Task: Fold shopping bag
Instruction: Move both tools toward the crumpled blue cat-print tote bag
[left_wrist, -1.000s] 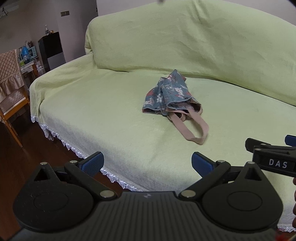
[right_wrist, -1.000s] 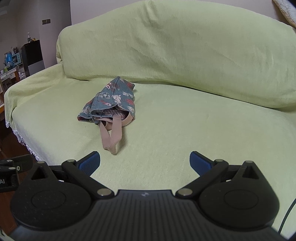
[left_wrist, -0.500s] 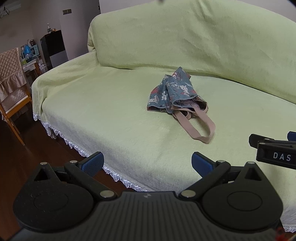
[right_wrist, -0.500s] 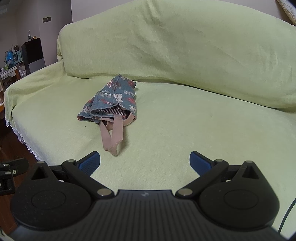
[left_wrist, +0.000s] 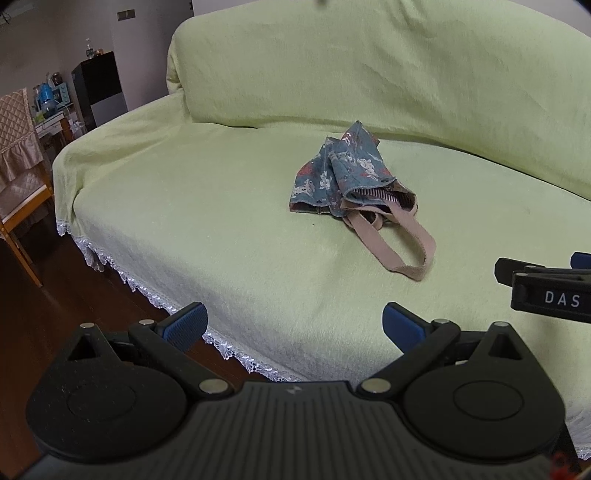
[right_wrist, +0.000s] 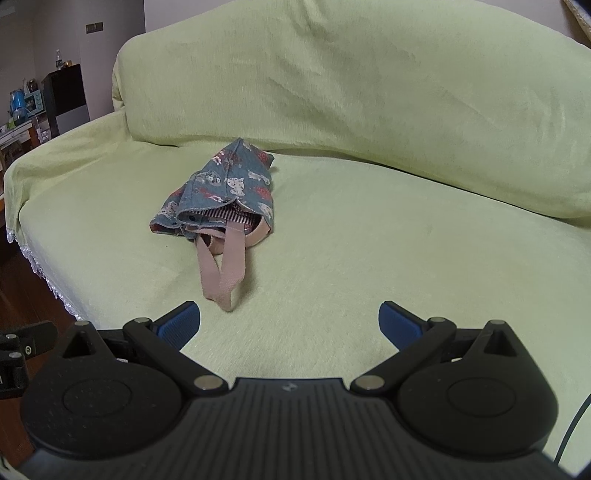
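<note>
Right now I see the shopping bag (right_wrist: 225, 192) lying crumpled on the green-covered sofa (right_wrist: 369, 258), its pink handles (right_wrist: 221, 273) trailing toward me. My left gripper (left_wrist: 293, 326) and right gripper (right_wrist: 289, 323) both hang spread wide and empty, well short of it.

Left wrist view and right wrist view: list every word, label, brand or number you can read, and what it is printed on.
"DAS" in white capitals, cut off by the picture's edge, on the black body of the right gripper, seen in the left wrist view.
A small pale logo on the ribbed body of each gripper: too small to read.
The shopping bag has a printed pattern only; no words readable.
</note>
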